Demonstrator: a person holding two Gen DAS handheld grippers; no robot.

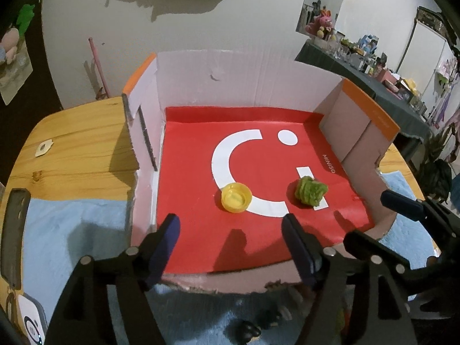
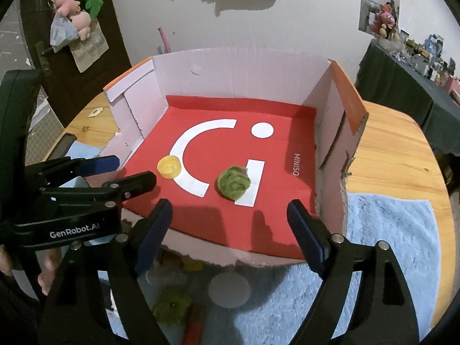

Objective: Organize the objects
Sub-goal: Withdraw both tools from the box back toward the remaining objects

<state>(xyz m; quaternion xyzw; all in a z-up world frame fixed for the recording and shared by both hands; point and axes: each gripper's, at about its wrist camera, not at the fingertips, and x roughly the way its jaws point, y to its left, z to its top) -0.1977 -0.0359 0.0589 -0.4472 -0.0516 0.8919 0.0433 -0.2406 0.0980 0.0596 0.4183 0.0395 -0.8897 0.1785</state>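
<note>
An open cardboard box (image 1: 235,86) lined with a red MINISO sheet (image 1: 189,201) holds a yellow cap (image 1: 236,197) and a green fuzzy ball (image 1: 310,191). Both also show in the right wrist view, the cap (image 2: 169,167) and the ball (image 2: 234,182). My left gripper (image 1: 230,230) is open and empty at the box's near edge. My right gripper (image 2: 228,215) is open and empty beside it, and shows at the right of the left wrist view (image 1: 402,207). On the blue towel (image 2: 388,247) below lie a green fuzzy thing (image 2: 172,306), a red-orange item (image 2: 194,327) and a pale disc (image 2: 228,290).
The box stands on a wooden table (image 2: 396,149). A phone (image 1: 14,230) lies at the table's left edge. A white wall (image 1: 201,28) rises behind the box. A cluttered dark-clothed table (image 1: 373,66) stands far right.
</note>
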